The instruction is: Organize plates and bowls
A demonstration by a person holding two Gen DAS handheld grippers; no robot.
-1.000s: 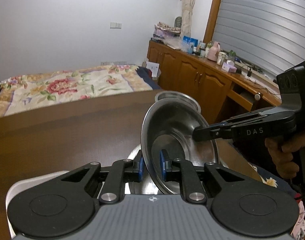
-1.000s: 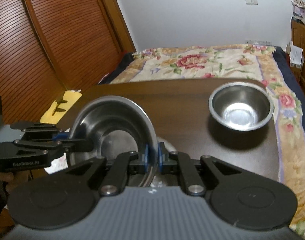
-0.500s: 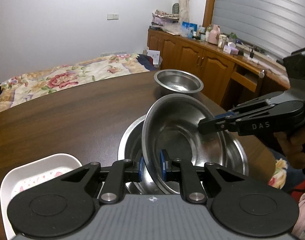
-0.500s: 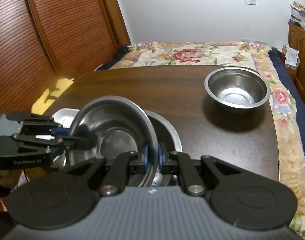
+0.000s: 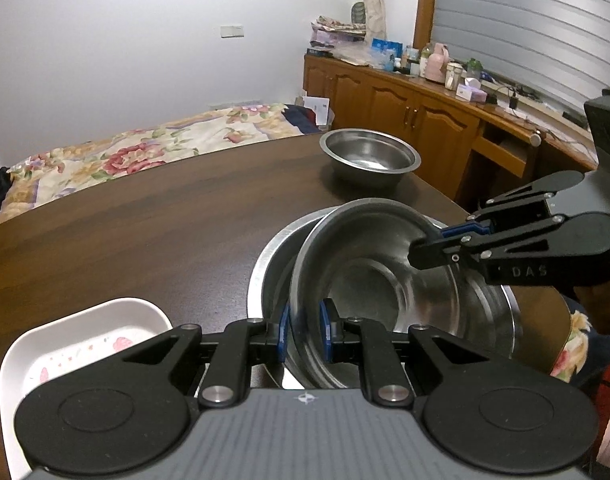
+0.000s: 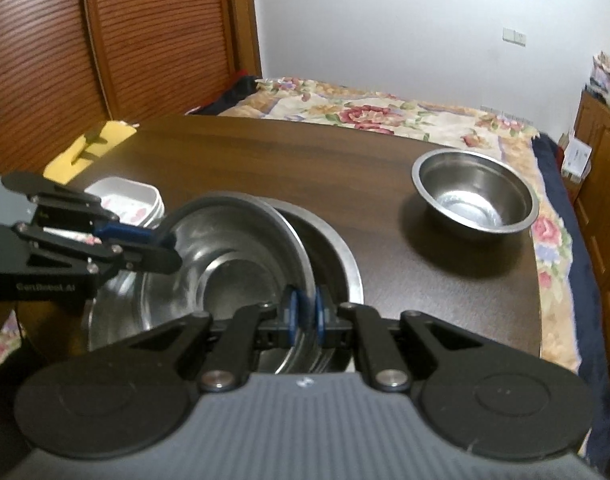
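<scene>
While clamped on opposite rims by both grippers, tilted steel bowl (image 5: 369, 280) sits partly inside larger steel bowl (image 5: 273, 280) on dark wooden table (image 5: 145, 232).

Left wrist view: left gripper (image 5: 303, 334) clenched on near rim of tilted bowl, blue pads either side of the metal edge. Right gripper (image 5: 429, 246) reaching in from the right, pinching the far rim. Smaller steel bowl (image 5: 369, 156) standing upright farther back near the table edge, well apart. White dish (image 5: 85, 344) with pink floral print at lower left, beside the nested bowls. Floral bedspread (image 5: 145, 152) beyond the table.

Right wrist view: right gripper (image 6: 305, 314) grasping the near rim, pads tight on it. Left gripper (image 6: 161, 246) coming from the left, gripping the opposite rim. Tilted bowl (image 6: 233, 264) leaning leftward within the larger one (image 6: 337, 264). Smaller bowl (image 6: 475, 196) off to the right. White dish (image 6: 125, 196) behind the left gripper.
</scene>
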